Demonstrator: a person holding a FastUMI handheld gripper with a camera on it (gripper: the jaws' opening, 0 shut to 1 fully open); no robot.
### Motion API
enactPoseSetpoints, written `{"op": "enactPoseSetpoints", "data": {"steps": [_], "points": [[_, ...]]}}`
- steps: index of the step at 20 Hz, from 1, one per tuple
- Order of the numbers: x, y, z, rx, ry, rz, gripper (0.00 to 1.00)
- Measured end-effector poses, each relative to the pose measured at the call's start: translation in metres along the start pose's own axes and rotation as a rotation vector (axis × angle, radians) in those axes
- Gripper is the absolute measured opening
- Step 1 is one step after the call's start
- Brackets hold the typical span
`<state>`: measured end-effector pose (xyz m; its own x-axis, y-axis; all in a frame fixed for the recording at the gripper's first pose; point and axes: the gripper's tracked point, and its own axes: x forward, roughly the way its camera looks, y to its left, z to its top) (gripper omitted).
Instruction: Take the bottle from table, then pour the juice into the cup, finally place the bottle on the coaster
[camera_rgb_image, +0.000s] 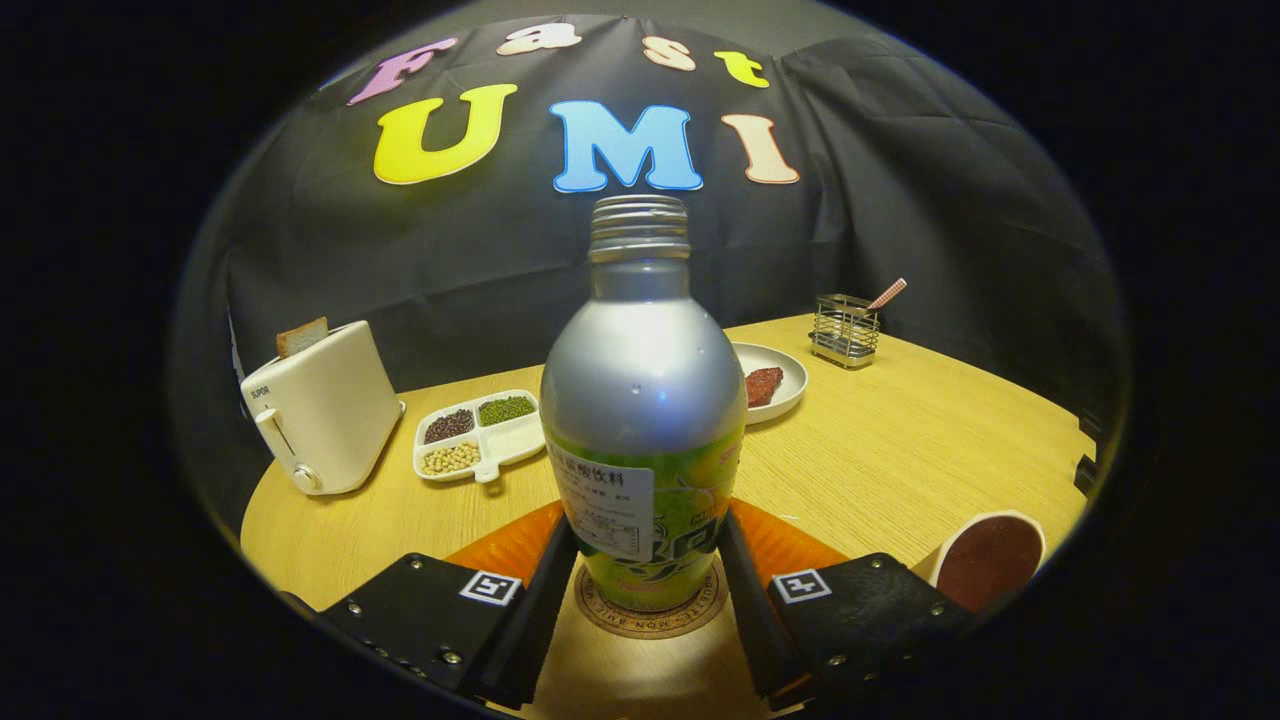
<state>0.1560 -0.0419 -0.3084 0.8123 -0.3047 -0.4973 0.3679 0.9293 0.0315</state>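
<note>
The bottle (642, 400), silver in its upper body with a green printed label below and an uncapped threaded neck, stood upright on the round coaster (650, 615). It was positioned between the jaws of the gripper (646, 570), whose two fingers (545, 590) lay close against the lower label on either side; whether both were pressing on the bottle or merely flanking it could not be told. The coaster rested on the light wooden table (900, 450), with an orange mat (500, 548) visible behind the fingers to both sides of the bottle. The cup (988, 560), filled with a dark reddish liquid, was located on the table to the right of the gripper and near the table edge. Beyond the bottle on the left, a white divided dish (480, 435) held three kinds of beans, and a white toaster (322, 410) with a slice of bread in its slot stood further left. Beyond the bottle on the right, a white plate (790, 372) carried a dark red item, and a wire holder (845, 330) with a straw was set behind it.
</note>
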Motion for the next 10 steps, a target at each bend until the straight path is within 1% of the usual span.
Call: {"op": "enactPoseSetpoints", "data": {"steps": [3,6,10], "points": [[0.003,0.001,-0.007,-0.015,0.021,0.007,0.78],[0.000,0.002,-0.005,-0.027,0.014,0.008,0.78],[-0.002,0.003,-0.014,-0.034,0.046,0.014,0.82]]}}
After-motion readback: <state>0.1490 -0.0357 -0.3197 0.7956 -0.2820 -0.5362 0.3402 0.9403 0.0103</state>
